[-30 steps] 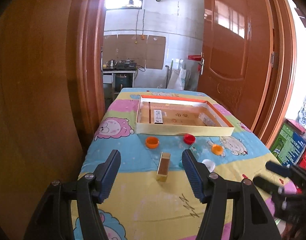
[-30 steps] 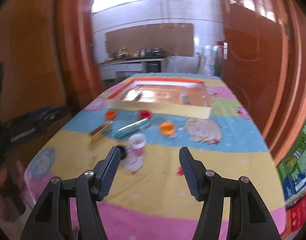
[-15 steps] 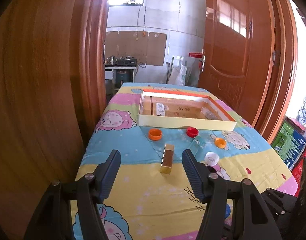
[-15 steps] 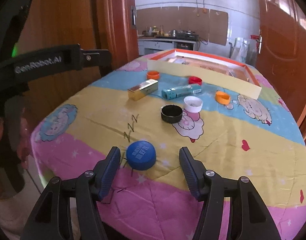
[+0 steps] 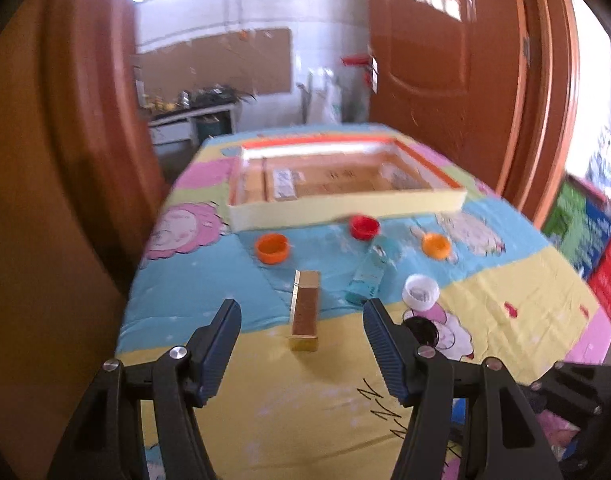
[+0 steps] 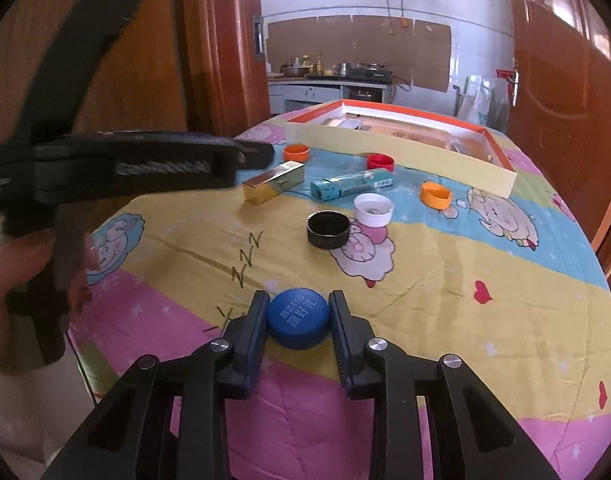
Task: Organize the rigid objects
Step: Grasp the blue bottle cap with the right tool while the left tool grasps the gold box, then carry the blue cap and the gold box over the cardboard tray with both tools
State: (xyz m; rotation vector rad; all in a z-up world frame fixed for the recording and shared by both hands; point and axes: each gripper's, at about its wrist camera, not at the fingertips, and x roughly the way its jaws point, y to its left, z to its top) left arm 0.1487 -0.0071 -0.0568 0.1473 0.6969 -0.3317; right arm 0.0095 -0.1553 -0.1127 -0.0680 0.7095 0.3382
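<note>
Caps [image 6: 328, 230] before box [image 6: 397, 156] — bar [image 6: 273, 176] leftward.

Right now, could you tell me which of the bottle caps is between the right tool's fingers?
The blue cap, nearest the table edge; the right tool has closed on it, while the other caps lie loose farther away.

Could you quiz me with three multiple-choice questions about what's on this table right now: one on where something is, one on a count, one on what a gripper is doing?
1. Where is the gold box?
A. inside the tray
B. on the cloth, left of the teal tube
C. on the floor

2. How many orange caps lie on the cloth?
A. two
B. four
C. none

3. What is the right gripper doing?
A. hanging wide open
B. gripping the black cap
C. closed on the blue cap

Answers: 1 B, it lies outside the tray. 2 A, one orange cap left, one right. 3 C, both fingers press its sides.
</note>
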